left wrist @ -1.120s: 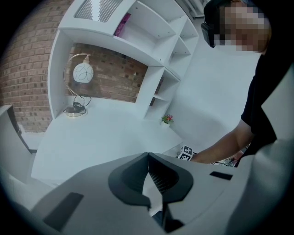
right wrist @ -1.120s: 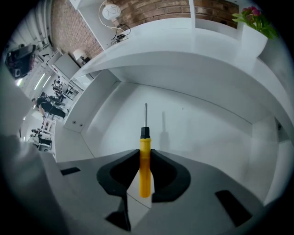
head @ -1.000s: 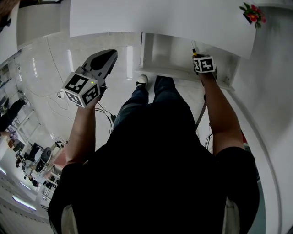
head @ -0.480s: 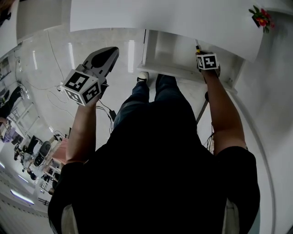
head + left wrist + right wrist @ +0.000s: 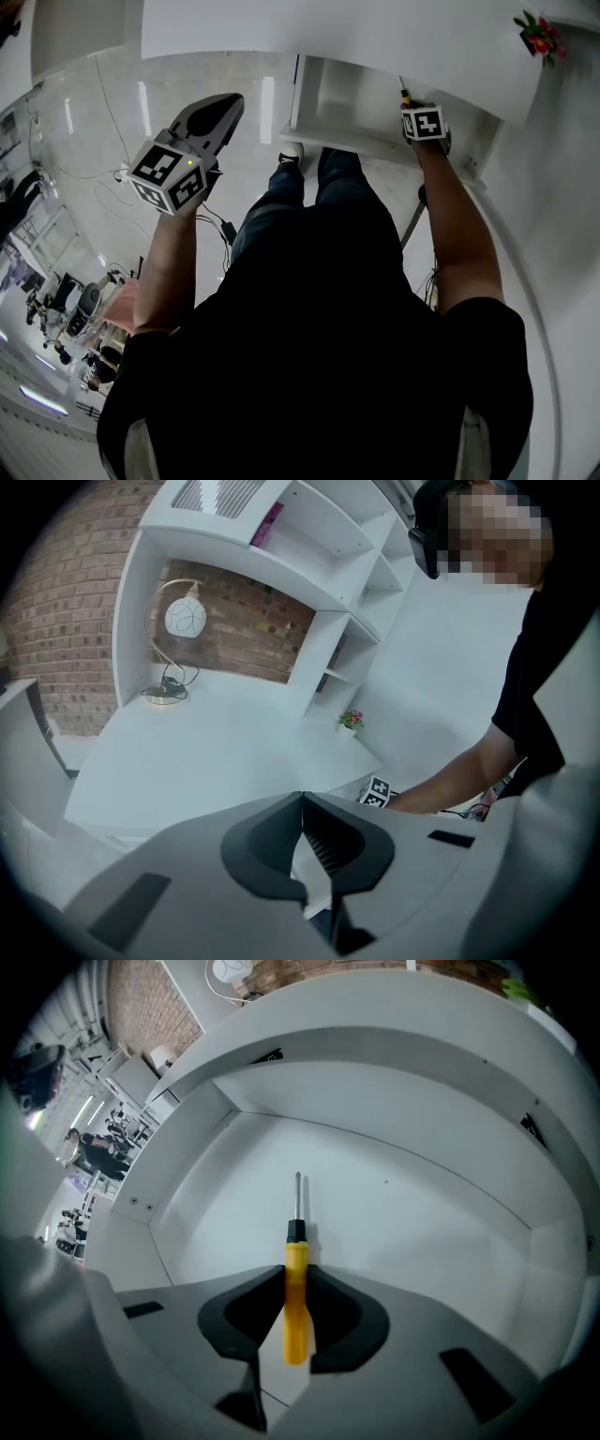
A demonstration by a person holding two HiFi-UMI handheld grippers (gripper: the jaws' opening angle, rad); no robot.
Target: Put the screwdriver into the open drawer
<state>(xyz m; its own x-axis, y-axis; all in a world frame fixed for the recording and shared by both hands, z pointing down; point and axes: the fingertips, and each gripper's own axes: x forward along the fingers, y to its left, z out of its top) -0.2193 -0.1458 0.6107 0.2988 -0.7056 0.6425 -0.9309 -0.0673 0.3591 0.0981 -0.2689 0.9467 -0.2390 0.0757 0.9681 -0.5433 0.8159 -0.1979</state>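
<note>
The screwdriver has a yellow handle, a black collar and a thin metal shaft. My right gripper is shut on the handle, and the shaft points into the white open drawer, above its floor. In the head view the right gripper is over the drawer near its right side, with the screwdriver tip poking out ahead. My left gripper hangs in the air left of the drawer. Its jaws are shut with nothing between them.
A white desk top overhangs the drawer, with a small flower pot at its right end. In the left gripper view a lamp and white shelves stand at the desk's back. Cables lie on the glossy floor at left.
The right gripper with the screwdriver has edged slightly farther over the drawer. The left gripper has stayed about where it was.
</note>
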